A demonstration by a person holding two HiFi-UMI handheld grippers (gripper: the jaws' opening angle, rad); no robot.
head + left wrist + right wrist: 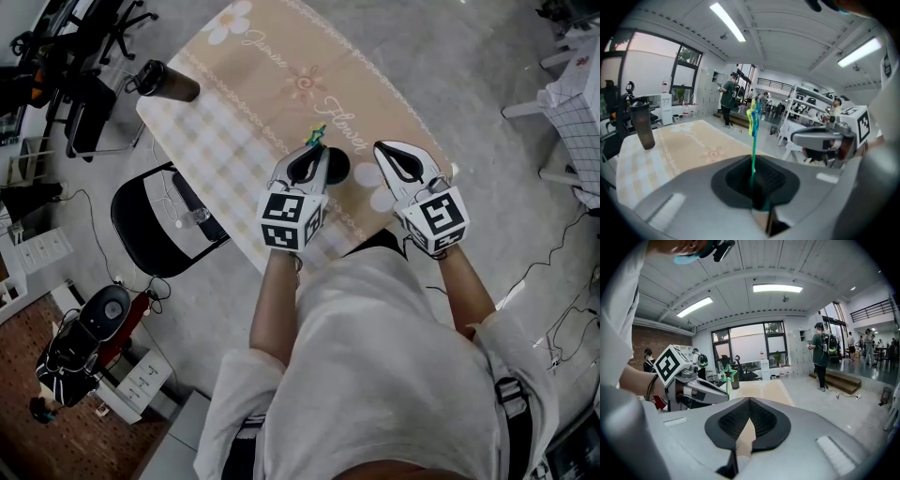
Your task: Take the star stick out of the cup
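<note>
One bench (pixel 281 66) under a beige flowered cloth carries everything. Over its near edge the left hand-held gripper (pixel 314 150) pinches the thin green stem of the star stick (pixel 753 140), and the right hand-held gripper (pixel 389 150) beside it is pressed together on nothing. A dark shaker bottle (pixel 169 82) stands at the far left corner. The black cup (pixel 337 166) sits by the near edge, between both grippers. The stick stands upright, star uppermost; its foot is hidden.
</note>
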